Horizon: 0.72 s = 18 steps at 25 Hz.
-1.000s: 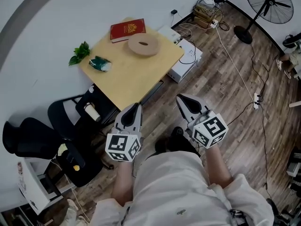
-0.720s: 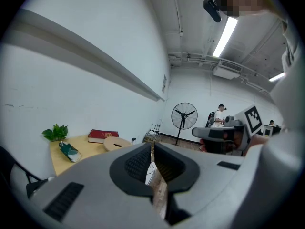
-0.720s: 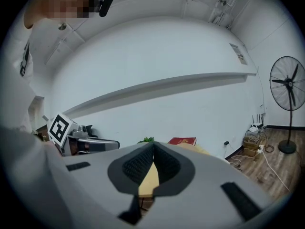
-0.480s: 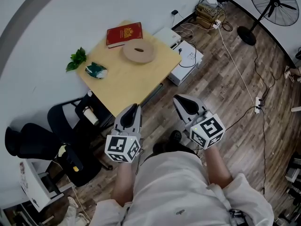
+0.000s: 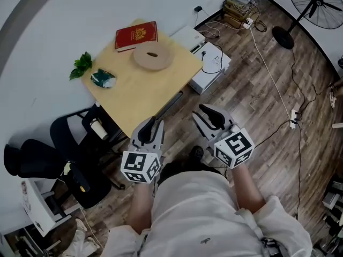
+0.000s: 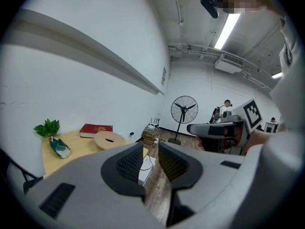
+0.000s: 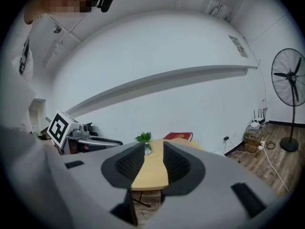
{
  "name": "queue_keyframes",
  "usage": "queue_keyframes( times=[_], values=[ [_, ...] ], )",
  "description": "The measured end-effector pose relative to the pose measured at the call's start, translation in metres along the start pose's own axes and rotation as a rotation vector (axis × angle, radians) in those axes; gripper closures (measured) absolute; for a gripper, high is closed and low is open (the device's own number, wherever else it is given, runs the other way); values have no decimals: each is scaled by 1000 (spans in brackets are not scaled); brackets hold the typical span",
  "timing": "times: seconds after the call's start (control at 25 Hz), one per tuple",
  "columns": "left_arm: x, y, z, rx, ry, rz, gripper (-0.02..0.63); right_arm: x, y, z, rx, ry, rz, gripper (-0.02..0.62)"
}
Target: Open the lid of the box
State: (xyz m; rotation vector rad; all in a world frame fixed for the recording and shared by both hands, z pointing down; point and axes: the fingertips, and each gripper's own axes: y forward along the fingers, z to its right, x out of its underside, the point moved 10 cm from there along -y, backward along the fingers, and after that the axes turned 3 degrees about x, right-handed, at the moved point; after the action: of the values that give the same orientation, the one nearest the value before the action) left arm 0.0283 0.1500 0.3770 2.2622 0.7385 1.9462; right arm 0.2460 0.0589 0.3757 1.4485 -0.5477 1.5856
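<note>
Box [image 5: 136,35] lying shut at table's [image 5: 155,90] far side | left gripper [image 5: 151,126], right gripper [image 5: 207,114] hovering short of table, jaws just opening partway, holding nothing | risk: lopsided pull sliding box off table

table [image 5: 144,90] 1 | red box [image 5: 136,35] 1 | round disc [image 5: 153,55] 1 | fan [image 5: 316,4] 1 | tongs 2: left tongs [image 5: 154,122], right tongs [image 5: 206,112]

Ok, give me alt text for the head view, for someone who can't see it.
A person stands on a wood floor holding the left gripper and right gripper, both empty with jaws that have just been opening, short of a yellow table. On it lie a flat red box, a round wooden disc, a green packet and a leafy sprig.
</note>
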Motion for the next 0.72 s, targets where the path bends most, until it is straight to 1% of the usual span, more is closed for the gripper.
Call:
queue_keyframes(
  times=[0.08,0.2,0.36,0.44,0.72],
  values=[
    [4,4,3,2,-2,-7,512,3,-1,2,-7,2,-7,465],
    [7,8,8,6,-6,-20,498,9,-3,6,-6,10,-19,419],
    [7,7,8,6,-29,-20,480,14,-2,9,-2,23,-38,411],
    [7,7,4,7,-29,-24,473,15,3,9,1,27,-44,405],
    [8,15,-24,26,-24,-48,462,14,32,5,12,34,-66,400]
  ],
)
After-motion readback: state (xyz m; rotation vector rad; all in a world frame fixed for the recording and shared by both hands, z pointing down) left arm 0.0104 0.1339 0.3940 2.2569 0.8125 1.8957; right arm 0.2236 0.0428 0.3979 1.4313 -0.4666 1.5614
